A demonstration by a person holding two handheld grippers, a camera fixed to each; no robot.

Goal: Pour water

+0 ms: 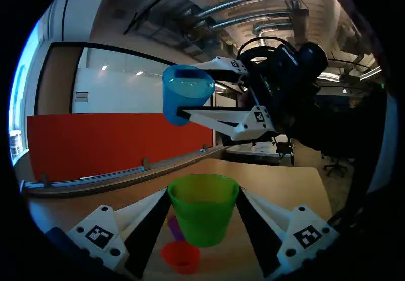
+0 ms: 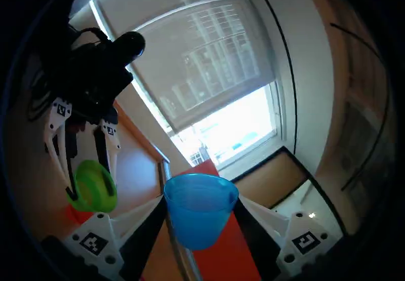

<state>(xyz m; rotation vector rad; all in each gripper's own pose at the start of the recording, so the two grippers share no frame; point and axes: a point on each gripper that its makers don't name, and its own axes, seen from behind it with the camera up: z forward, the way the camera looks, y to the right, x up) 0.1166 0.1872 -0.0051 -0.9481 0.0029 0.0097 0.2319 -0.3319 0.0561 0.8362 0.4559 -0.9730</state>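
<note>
A green cup stands upright between the fingers of my left gripper, which is shut on it above the wooden table. Higher up and farther off, my right gripper holds a blue cup, tilted a little. In the right gripper view the blue cup sits in my right gripper, shut on it, and the left gripper with the green cup appears at the left. I cannot tell whether either cup holds water.
A small orange cup and a purple object lie on the table below the green cup. An orange partition with a rail runs along the table's far side. A bright window lies beyond the blue cup.
</note>
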